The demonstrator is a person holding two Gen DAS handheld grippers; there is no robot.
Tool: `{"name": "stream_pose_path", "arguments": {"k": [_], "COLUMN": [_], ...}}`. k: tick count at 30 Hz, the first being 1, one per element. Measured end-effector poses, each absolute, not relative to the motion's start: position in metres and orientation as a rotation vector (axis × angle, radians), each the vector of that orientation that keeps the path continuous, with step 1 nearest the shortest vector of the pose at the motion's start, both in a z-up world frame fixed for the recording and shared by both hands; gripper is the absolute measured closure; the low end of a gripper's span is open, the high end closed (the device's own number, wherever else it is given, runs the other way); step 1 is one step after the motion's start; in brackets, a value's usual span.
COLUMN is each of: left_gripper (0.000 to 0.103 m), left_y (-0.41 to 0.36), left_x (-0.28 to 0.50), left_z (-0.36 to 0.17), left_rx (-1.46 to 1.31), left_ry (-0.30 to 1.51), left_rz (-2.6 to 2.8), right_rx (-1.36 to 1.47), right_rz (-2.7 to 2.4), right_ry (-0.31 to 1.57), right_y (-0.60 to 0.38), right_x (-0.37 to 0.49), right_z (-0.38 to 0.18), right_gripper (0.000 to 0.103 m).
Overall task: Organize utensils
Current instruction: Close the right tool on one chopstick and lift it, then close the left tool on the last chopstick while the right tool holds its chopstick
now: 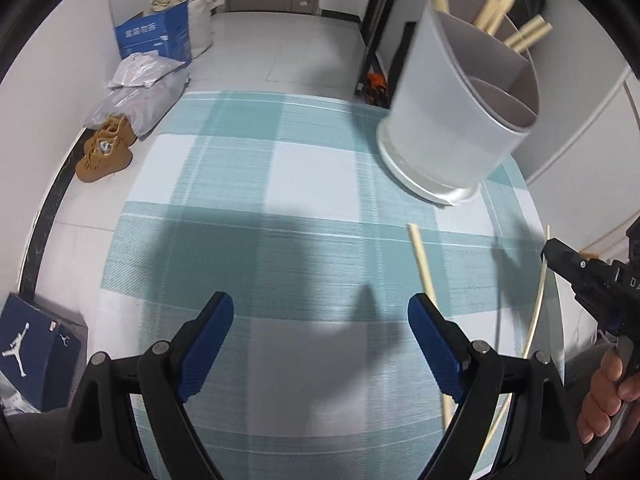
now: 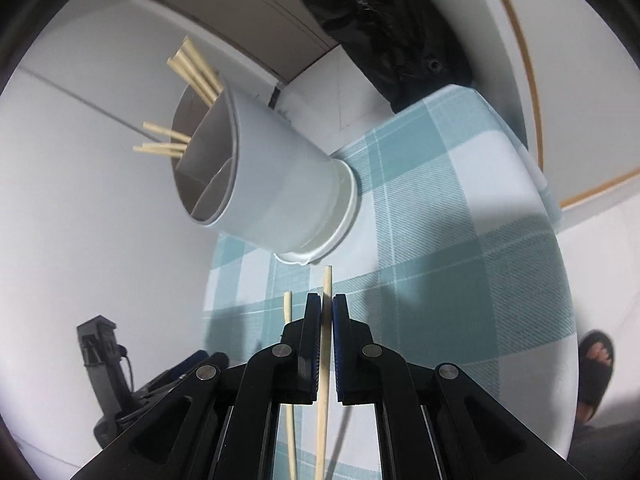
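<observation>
A white divided utensil holder (image 1: 460, 112) stands at the far right of the checked tablecloth (image 1: 280, 200), with several wooden chopsticks (image 1: 500, 8) in its back compartment. It also shows in the right wrist view (image 2: 272, 184). My right gripper (image 2: 327, 308) is shut on a chopstick (image 2: 325, 360), held just short of the holder's base. A second chopstick (image 2: 289, 380) lies on the cloth to its left; it shows in the left wrist view (image 1: 426, 280). My left gripper (image 1: 320, 320) is open and empty above the cloth. The right gripper (image 1: 560, 256) appears at the right edge there.
The table is round, with its edge close on the left (image 1: 132, 200). On the floor are brown shoes (image 1: 106, 148), grey bags (image 1: 140, 96), a blue carton (image 1: 156, 36) and a blue shoe box (image 1: 28, 352). A sandalled foot (image 2: 596, 364) is at the right.
</observation>
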State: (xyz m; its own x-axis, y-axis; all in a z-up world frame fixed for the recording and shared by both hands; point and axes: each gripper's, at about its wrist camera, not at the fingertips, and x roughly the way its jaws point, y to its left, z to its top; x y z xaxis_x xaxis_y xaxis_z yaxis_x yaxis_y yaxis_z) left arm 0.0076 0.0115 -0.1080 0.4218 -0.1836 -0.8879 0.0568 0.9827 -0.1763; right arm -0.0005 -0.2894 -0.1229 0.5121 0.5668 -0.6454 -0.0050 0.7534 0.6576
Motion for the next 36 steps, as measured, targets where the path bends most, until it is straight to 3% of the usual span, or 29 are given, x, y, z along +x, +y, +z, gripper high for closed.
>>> {"name": "stream_pose_path", "arguments": {"k": [9,24,27,30,35,36], "left_gripper": [0.017,0.018,0.03,0.034,0.051,0.059], "left_y": [-0.028,-0.053,-0.059,-0.059,-0.067,-0.069], "left_x": [0.019,0.032,0.036,0.038,0.043,0.043], "left_z": [-0.105,-0.122,-0.125,-0.124,-0.12,-0.119], "left_rx": [-0.022,0.053,0.071,0.047,0.027,0.028], "left_ry": [1.179,1.227,1.24,1.248,1.267,1.268], "left_rz": [-0.116,-0.059,-0.051,-0.055,-0.073,-0.084], "right_rx": [0.792,0.801,0.807,0.809,0.814,0.813], "right_rz": [0.385,0.38,0.391,0.395,0.387,0.385], "right_ry": [0.897,0.831,0.822,0.821,0.824,0.824], "right_y": [-0.327,-0.345,-0.346,-0.346,-0.347,-0.347], "right_x": [-0.007,-0.005,-0.006,-0.005,-0.005,-0.005], "right_z": [-0.109,-0.094,-0.092,-0.093,-0.093,-0.093], "right_gripper": [0.098,0.098,0.098,0.098,0.098,0.098]}}
